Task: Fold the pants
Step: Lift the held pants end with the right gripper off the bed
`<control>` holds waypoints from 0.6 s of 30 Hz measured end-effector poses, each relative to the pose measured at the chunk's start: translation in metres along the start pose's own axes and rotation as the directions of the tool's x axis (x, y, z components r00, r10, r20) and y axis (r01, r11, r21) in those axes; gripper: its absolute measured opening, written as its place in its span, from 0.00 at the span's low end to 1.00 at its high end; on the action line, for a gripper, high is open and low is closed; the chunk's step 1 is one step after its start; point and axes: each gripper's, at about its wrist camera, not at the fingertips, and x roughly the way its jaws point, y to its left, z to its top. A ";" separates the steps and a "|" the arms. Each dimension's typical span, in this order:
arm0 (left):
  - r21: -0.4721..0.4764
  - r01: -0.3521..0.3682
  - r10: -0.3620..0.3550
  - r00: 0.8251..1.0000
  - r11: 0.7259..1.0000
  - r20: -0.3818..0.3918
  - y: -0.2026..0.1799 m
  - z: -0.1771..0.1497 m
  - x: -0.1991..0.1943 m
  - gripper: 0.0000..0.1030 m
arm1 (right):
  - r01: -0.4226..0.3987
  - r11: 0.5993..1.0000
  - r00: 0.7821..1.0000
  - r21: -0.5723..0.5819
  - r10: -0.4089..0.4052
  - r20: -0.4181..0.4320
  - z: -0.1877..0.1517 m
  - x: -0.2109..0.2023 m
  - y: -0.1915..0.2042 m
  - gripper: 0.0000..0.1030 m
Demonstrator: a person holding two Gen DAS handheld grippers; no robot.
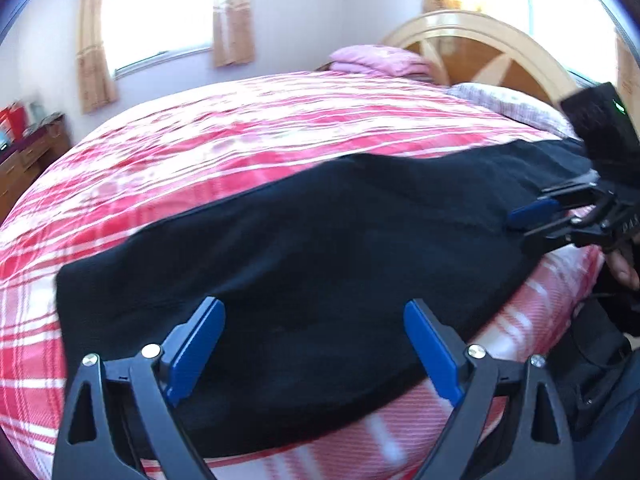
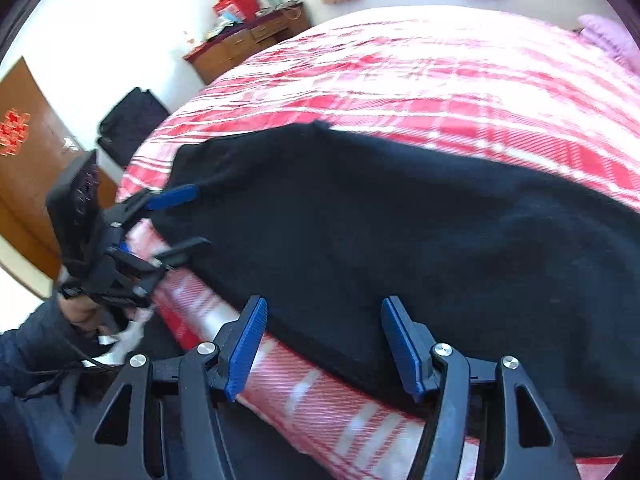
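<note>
Black pants (image 1: 320, 232) lie flat in a long strip on the red and white plaid bed cover (image 1: 240, 128), near its front edge. My left gripper (image 1: 314, 305) is open, its blue pads wide apart over the pants' left end. In the right wrist view the same pants (image 2: 400, 220) fill the middle. My right gripper (image 2: 325, 303) stands open there, its pads above the pants' near edge, gripping nothing. Each gripper shows in the other's view: the right gripper (image 1: 520, 226) at the pants' right end and the left gripper (image 2: 200, 216) at the left end, both with jaws parted.
A wooden headboard (image 1: 480, 52) and a folded pink blanket (image 1: 380, 60) are at the bed's far right. A wooden dresser (image 2: 248, 44) and a black bag (image 2: 132, 124) stand by the wall to the left. A person's hand (image 2: 80, 312) holds the left gripper beside the bed's front edge.
</note>
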 end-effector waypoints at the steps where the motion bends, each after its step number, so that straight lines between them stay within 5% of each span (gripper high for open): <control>1: -0.008 -0.014 0.014 1.000 1.000 -0.010 0.003 -0.002 0.002 0.91 | 0.025 1.000 1.000 -0.008 -0.025 0.005 0.000 0.000 0.000 0.60; 9: -0.027 -0.039 0.037 0.997 0.999 -0.062 0.000 0.002 0.010 0.95 | 0.148 0.979 0.989 -0.141 -0.148 0.007 -0.002 -0.004 0.011 0.60; 18: 0.082 -0.051 0.053 0.999 0.995 -0.015 -0.059 0.074 0.017 0.96 | 0.240 0.957 0.952 0.162 -0.264 0.153 0.003 -0.093 -0.094 0.60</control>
